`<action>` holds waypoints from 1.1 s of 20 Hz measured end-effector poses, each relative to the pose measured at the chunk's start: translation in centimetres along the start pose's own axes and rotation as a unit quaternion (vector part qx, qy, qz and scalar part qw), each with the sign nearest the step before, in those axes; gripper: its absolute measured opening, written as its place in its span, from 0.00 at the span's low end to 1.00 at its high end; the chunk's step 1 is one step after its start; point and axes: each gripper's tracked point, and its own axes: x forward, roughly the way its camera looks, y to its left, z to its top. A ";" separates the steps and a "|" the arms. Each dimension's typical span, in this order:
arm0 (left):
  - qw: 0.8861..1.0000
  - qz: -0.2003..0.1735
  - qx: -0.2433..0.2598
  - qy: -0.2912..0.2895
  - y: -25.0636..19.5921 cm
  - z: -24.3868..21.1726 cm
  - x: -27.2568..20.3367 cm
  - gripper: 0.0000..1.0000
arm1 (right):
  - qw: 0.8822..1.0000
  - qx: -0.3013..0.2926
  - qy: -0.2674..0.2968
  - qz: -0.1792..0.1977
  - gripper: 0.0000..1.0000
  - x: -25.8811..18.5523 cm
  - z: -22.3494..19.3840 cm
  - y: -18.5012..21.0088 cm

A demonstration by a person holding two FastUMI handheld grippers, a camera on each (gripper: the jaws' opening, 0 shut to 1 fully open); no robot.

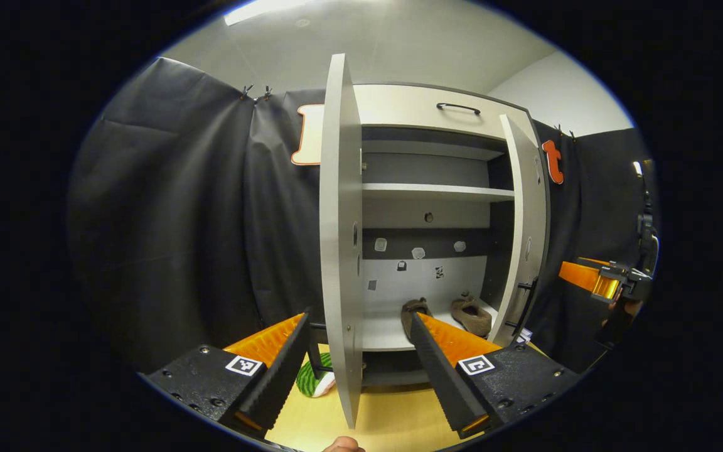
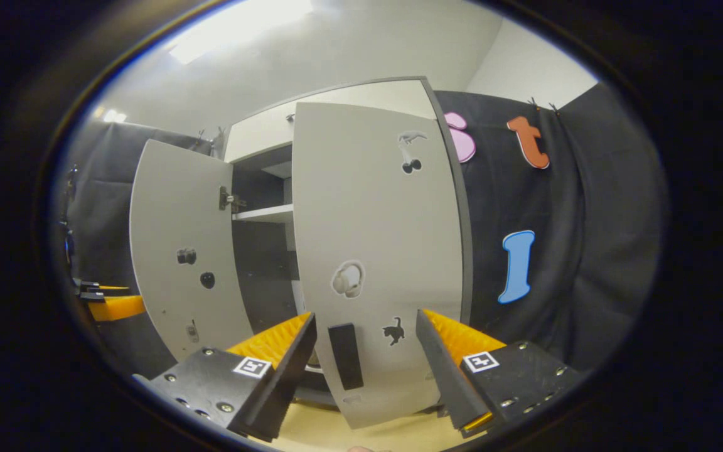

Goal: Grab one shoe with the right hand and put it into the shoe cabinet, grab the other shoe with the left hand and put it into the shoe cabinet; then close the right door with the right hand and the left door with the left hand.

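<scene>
The left gripper [image 1: 361,351] is held with jaws open astride the left door's [image 1: 340,238] edge. Both shoes [image 1: 455,314] are seen on the cabinet's [image 1: 424,107] bottom shelf. The right gripper [image 2: 366,358], jaws open, is faced at the right door [image 2: 374,251], seemingly untouched.

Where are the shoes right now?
In the left gripper view, both shoes sit on the cabinet's bottom shelf, between the open doors, toward its right.
</scene>
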 end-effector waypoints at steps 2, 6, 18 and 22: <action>1.000 0.009 -0.004 -0.004 1.0 0.2 -0.1 0.98 | 1.000 -0.003 -0.003 -0.001 0.96 -0.3 0.2 0.0; 0.999 0.044 -0.004 -0.018 4.1 0.9 -0.6 0.98 | 1.000 -0.001 -0.007 -0.003 1.00 -0.7 0.4 0.1; 0.995 0.099 -0.018 -0.011 9.9 -0.2 0.5 0.98 | 1.000 0.000 -0.006 -0.003 1.00 -1.5 0.1 0.7; 0.995 0.098 -0.015 -0.012 10.2 -1.1 1.3 0.97 | 1.000 -0.001 -0.004 -0.014 0.97 -1.8 -0.2 0.2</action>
